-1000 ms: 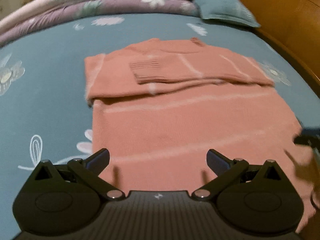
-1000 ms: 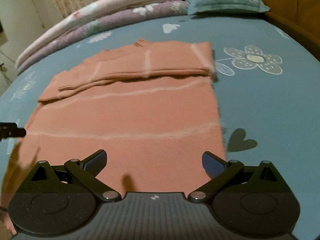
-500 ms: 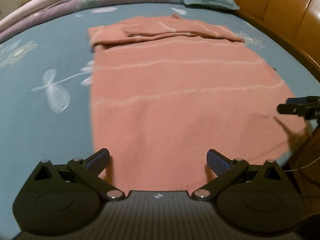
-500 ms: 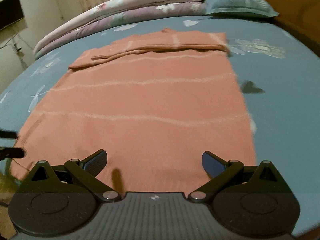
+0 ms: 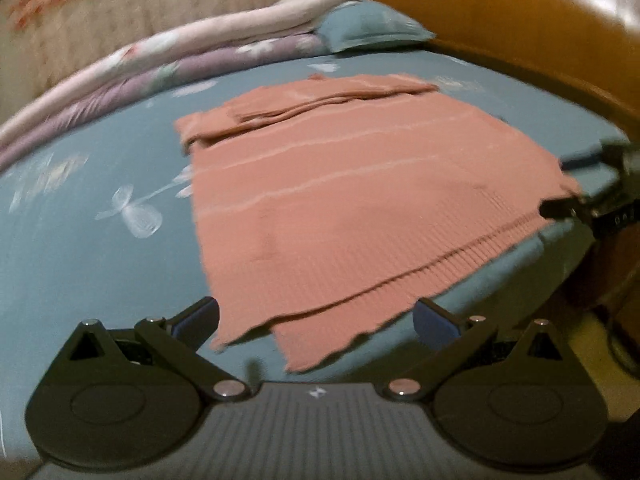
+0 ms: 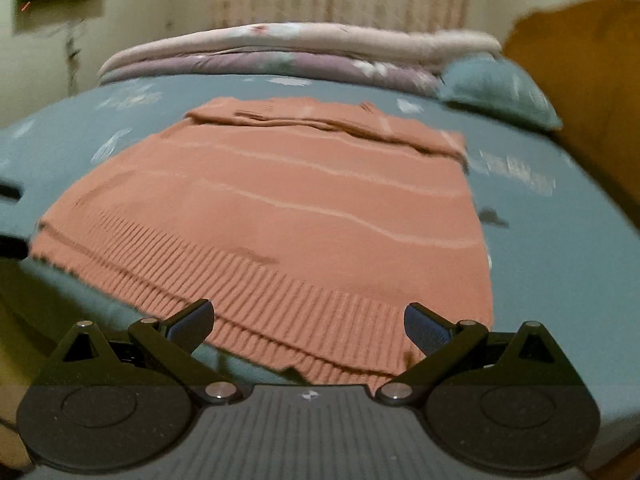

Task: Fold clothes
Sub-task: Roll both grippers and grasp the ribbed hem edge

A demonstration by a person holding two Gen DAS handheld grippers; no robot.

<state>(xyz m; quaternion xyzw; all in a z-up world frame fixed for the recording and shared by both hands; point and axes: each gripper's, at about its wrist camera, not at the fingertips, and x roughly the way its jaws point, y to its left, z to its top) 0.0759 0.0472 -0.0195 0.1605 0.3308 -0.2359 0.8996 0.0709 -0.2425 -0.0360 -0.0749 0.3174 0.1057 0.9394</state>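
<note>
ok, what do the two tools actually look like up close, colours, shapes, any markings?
Both look the same. The left tool and the right tool each have a black body with two round housings, a grey ribbed centre plate bearing a small white logo, silver pivot pins, and black angled linkages ending in dark blue fingertips. No cables, hands or sleeves clearly visible.

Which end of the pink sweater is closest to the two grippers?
The ribbed hem, which lies just ahead of both open grippers at the bed's near edge. The other end, with the sleeves folded across it, lies far off toward the pillow.
</note>
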